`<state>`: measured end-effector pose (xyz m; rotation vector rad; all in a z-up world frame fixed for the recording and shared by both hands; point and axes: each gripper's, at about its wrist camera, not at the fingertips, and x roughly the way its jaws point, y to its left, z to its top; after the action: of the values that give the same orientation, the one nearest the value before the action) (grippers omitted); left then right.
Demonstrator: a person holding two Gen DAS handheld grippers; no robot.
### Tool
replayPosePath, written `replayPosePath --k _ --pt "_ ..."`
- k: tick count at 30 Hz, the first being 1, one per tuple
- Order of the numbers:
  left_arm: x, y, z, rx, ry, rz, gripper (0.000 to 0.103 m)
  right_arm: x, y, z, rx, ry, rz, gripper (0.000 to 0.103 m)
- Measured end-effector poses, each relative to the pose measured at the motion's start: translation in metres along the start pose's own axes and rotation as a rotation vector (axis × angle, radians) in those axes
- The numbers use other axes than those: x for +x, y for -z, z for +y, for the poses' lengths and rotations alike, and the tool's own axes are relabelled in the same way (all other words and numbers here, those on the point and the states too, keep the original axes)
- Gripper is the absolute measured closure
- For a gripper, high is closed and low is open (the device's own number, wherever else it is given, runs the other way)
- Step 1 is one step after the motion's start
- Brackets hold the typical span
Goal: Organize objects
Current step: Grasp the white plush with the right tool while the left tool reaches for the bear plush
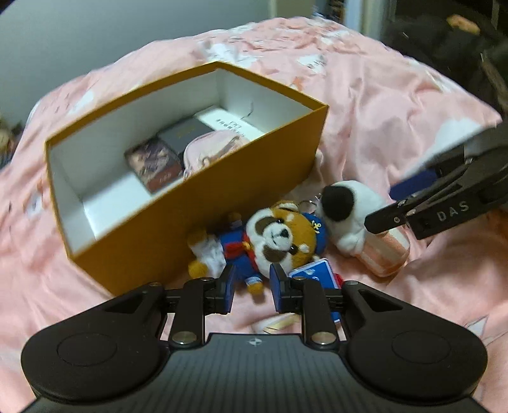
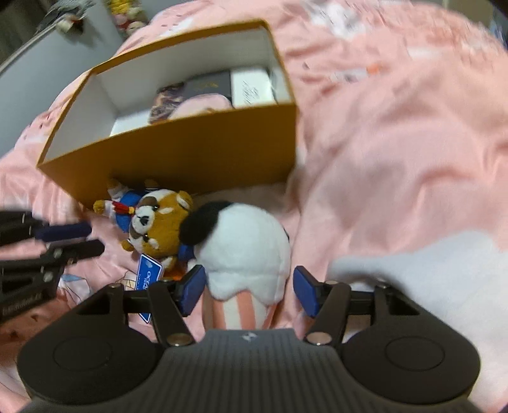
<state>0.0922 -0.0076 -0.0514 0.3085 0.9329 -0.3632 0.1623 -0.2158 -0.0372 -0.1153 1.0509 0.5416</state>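
Note:
An open orange box (image 1: 203,203) (image 2: 190,152) lies on the pink bedspread and holds small boxes and a pink pouch. A red-panda plush (image 1: 276,238) (image 2: 155,225) in blue clothes, with a blue tag (image 2: 148,270), lies against the box's near wall. A white ice-cream plush (image 1: 355,219) (image 2: 247,251) with a black patch and striped cone lies beside it. My left gripper (image 1: 252,286) is open just short of the panda. My right gripper (image 2: 249,290) is open with its fingers on either side of the ice-cream plush; it also shows in the left wrist view (image 1: 393,219).
The pink bedspread (image 2: 397,143) is rumpled and rises to the right of the box. Dark clutter (image 1: 451,38) lies beyond the bed's far right. A grey wall (image 1: 79,38) and small toys (image 2: 127,16) stand behind the box.

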Motion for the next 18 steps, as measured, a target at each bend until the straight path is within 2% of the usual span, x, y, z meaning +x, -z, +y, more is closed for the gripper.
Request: replayPosePath --k 3,7,9,13,18 --pt "0.003 -0.011 -0.008 0.165 -0.022 0.004 0.072 -0.001 -0.005 0.016 -0.057 -0.025 -0.027 0.043" --pt "0.012 -0.018 -0.024 0.424 -0.043 0.035 0.067 0.007 -0.006 0.029 -0.132 0.017 -0.018 0.043" --pt "0.02 -0.018 -0.029 0.524 -0.048 0.057 0.066 0.014 -0.005 0.032 -0.157 0.023 -0.014 0.035" --pt "0.037 -0.014 -0.037 0.694 -0.037 0.101 0.058 0.027 -0.004 0.026 -0.164 0.056 0.006 0.033" --pt "0.055 -0.008 -0.047 0.897 -0.079 0.156 0.049 0.035 -0.003 0.003 -0.087 0.037 0.035 0.033"
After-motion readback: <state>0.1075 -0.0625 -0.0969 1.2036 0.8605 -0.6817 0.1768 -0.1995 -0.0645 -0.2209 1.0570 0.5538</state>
